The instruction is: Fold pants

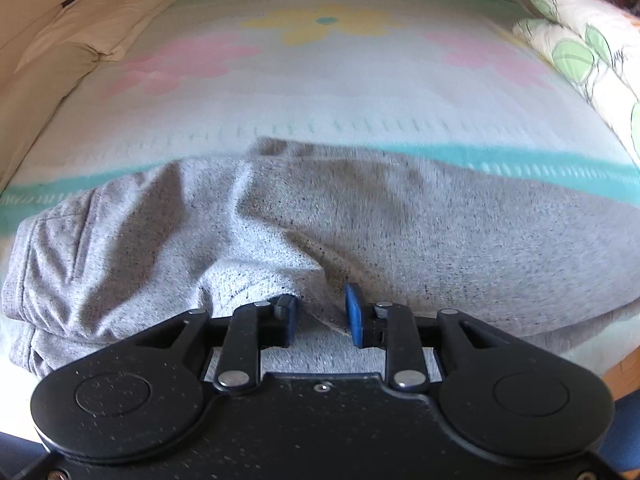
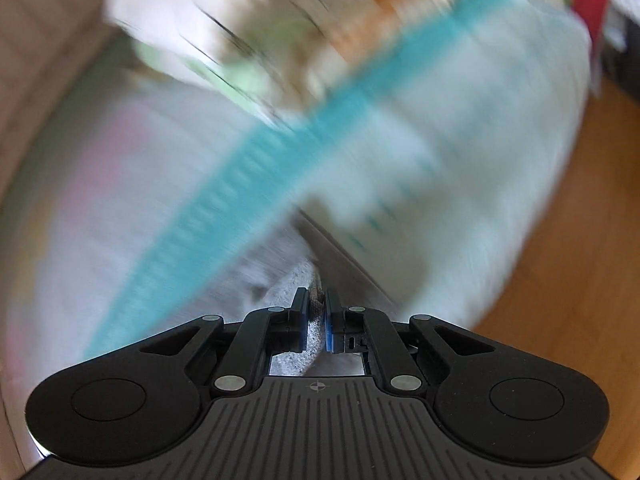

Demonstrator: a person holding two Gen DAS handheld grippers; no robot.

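A: Where are the pants [image 1: 360, 220] from the left gripper [image 1: 320, 312]?

B: Right under and ahead of it. The grey cloth spreads wide to both sides across the blanket [image 1: 320, 92], rumpled on the gripper's left, smoother on its right. A raised fold of it runs up between the blue pads [image 1: 354, 316].

A: Is it gripping that fold?

B: No. The jaws stand partly apart with cloth in the gap, but the pads do not press on it.

A: And the right gripper [image 2: 317, 316]?

B: Its jaws are drawn narrow and pinch a thin edge of the grey pants [image 2: 292, 280], which trail away ahead and slightly to its left. That view is badly smeared, so little more of the cloth can be made out.

A: What else lies around?

B: Far ahead of the left gripper, a yellow flower [image 1: 324, 24] printed on the blanket, with a teal stripe [image 1: 520, 164] crossing just beyond the pants. A cream pillow [image 1: 100, 20] sits far ahead to its left, a leaf-patterned pillow [image 1: 580, 48] far ahead to its right.

A: Anything in the way?

B: Nothing lies on the pants near either gripper. To the right gripper's right the blanket drops off the bed edge to a wooden floor [image 2: 580, 240].
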